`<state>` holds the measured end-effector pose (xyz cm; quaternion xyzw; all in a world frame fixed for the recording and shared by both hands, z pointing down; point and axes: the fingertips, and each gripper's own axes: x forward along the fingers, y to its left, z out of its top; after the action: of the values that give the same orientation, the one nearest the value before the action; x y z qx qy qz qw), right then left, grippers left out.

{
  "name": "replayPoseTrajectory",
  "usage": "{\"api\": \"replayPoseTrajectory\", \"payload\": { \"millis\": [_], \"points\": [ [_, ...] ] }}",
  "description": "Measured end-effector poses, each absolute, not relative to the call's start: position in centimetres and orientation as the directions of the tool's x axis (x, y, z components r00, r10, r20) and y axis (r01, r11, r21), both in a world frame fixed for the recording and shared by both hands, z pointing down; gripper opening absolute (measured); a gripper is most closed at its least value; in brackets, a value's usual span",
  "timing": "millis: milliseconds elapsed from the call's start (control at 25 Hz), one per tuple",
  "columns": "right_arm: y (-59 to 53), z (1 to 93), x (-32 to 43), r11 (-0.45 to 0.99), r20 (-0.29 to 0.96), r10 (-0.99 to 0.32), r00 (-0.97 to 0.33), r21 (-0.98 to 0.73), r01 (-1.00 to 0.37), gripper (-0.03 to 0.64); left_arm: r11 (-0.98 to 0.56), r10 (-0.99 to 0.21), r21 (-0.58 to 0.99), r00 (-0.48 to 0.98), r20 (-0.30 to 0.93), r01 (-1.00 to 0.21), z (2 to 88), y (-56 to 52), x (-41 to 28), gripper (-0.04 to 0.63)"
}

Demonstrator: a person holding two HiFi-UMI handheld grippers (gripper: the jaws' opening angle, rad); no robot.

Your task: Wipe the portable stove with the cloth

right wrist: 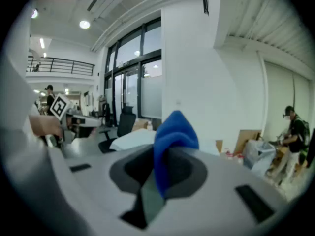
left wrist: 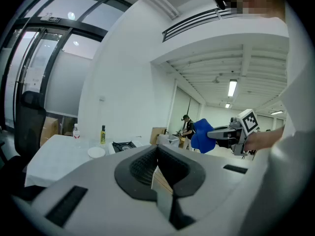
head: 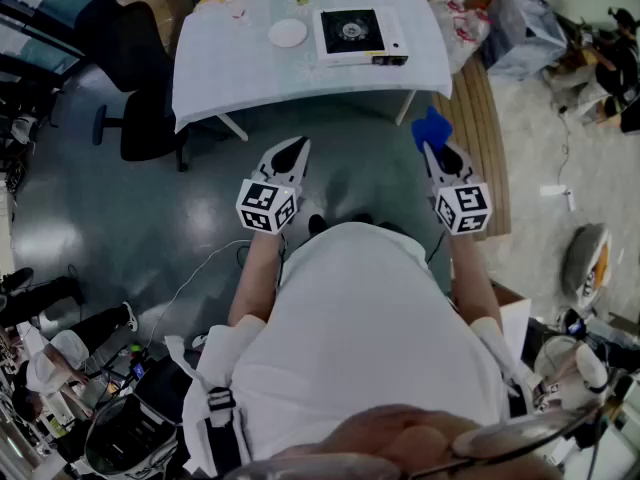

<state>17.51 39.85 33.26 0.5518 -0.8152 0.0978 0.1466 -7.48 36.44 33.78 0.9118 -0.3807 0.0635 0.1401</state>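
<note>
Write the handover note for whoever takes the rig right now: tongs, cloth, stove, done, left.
Right tongs: shut on the blue cloth, held in the air.
Left tongs: shut, empty.
Portable stove: on the white table ahead, beside a white plate, far from both tongs.
Done: cloth is in the grip.
Left: step up to the table and wipe the stove.

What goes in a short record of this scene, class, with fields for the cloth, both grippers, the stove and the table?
Cloth: blue cloth, pinched by the fingers of the right gripper, off the table
Left gripper: fingers together, empty
Stove: portable stove on the white table, apart from both grippers
Beside stove: white plate, to its left
</note>
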Motion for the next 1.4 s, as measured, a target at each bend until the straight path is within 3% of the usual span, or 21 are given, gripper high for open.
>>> {"api": "replayPoseTrajectory", "payload": {
  "millis": [760, 1400],
  "points": [
    [39.7, 32.8, 20.0, 0.377, 0.342, -0.866, -0.366, -0.035, -0.926, 0.081, -0.654, -0.683, 0.208, 0.686, 0.253, -0.728, 33.7, 37.0, -5.6, 0.032],
    [41.5, 34.3, 23.8, 0.482, 0.359, -0.811, -0.463, -0.040, -0.875, 0.081, -0.578, -0.746, 0.194, 0.610, 0.267, -0.793, 34.0, 40.1, -1.1, 0.032]
  ]
}}
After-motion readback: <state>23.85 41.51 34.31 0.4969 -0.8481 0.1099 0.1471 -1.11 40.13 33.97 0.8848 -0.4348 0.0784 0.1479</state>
